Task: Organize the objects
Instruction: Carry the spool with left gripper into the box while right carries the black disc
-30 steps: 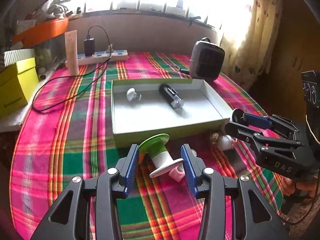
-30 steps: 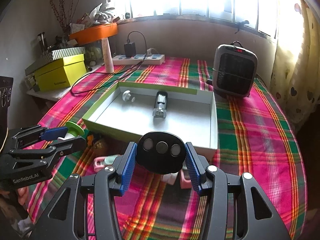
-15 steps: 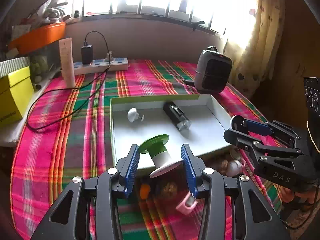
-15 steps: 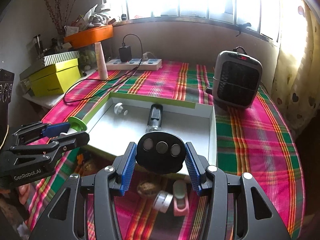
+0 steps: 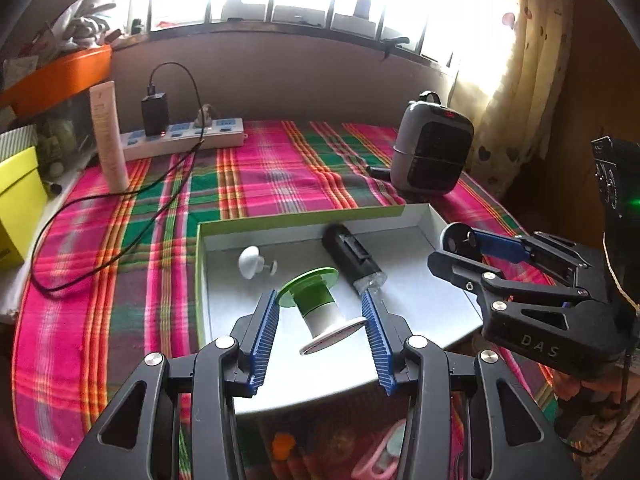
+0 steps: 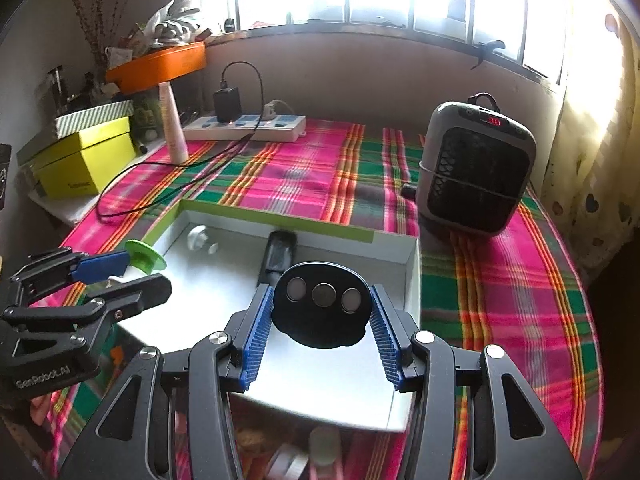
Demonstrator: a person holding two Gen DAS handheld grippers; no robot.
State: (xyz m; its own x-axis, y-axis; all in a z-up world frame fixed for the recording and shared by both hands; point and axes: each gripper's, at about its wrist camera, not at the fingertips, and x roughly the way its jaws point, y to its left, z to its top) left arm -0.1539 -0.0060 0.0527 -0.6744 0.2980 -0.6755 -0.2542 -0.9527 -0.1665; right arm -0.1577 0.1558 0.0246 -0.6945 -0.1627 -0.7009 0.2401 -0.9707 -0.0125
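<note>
My left gripper (image 5: 322, 316) is shut on a green and white spool (image 5: 320, 308) and holds it above the white tray (image 5: 434, 222) with a green rim. My right gripper (image 6: 322, 312) is shut on a black disc with three round cells (image 6: 322, 306), also above the tray (image 6: 412, 256). In the tray lie a white knob (image 5: 250, 262) and a black cylinder (image 5: 352, 256). The left gripper shows in the right wrist view (image 6: 124, 276), and the right gripper in the left wrist view (image 5: 452, 250).
A grey heater (image 6: 476, 164) stands behind the tray at the right. A power strip (image 5: 180, 138), a charger cable, a cream tube (image 5: 108, 136) and a yellow box (image 6: 88, 160) are at the back left. Small objects (image 6: 320, 452) lie on the plaid cloth in front of the tray.
Both grippers have moved forward and up from the loose objects on the cloth to above the tray, each still holding its object.
</note>
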